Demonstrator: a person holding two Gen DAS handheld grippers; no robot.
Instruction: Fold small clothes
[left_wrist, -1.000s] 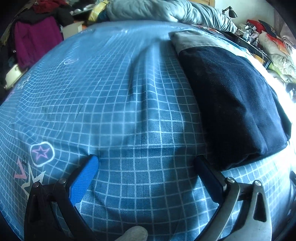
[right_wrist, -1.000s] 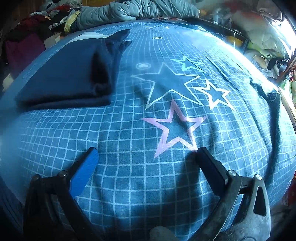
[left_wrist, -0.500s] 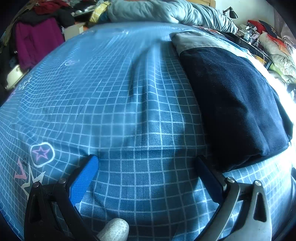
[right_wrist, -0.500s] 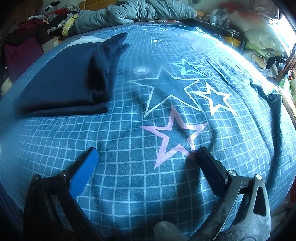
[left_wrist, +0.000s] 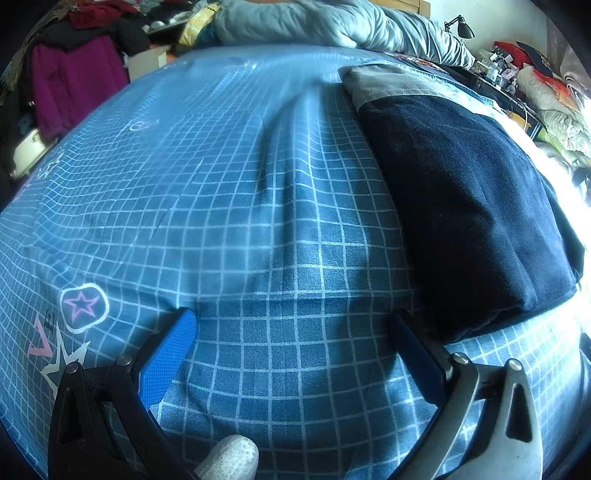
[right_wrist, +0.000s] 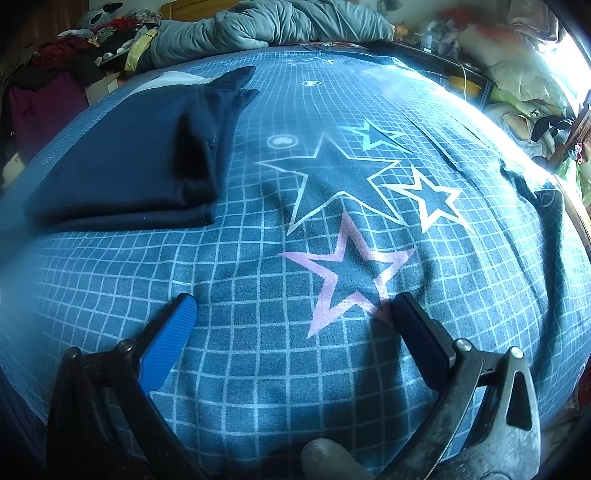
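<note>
1. Both grippers sit spread wide with nothing between the fingers: my left gripper (left_wrist: 291, 325) and my right gripper (right_wrist: 295, 310) hover just over the bedsheet (left_wrist: 221, 206), blue pads facing inward.
2. At the bottom edge of the left view I see a gloved fingertip (left_wrist: 231, 456); the right view shows a similar one (right_wrist: 328, 459), darker and blurred.
3. Between the left gripper's fingers I have only bare grid-print sheet, with one soft crease running away up the middle. That is my widest open room.
4. The folded navy garment (left_wrist: 469, 206) lies on the sheet to the right in the left view; its near corner is just beside the right-hand finger (left_wrist: 415, 356), and I cannot tell whether they touch.
5. In the right view the same garment (right_wrist: 125, 158) lies to the far left, well apart from that gripper, with its stacked folded edges facing me and a pointed flap at the far end.
6. Only the right view shows the printed stars: a pink star (right_wrist: 349, 273) just beyond the right-hand finger, and a large dark star (right_wrist: 340, 177) farther on.
7. Only the left view shows a grey band (left_wrist: 388, 83) at the garment's far end, and a small star badge (left_wrist: 84, 303) printed near the left finger.
8. Farthest off, a grey quilt (left_wrist: 332, 26) is heaped at the bed's head, hanging clothes (left_wrist: 74, 81) crowd the left side, and piled bedding (right_wrist: 524, 77) lines the right edge.
</note>
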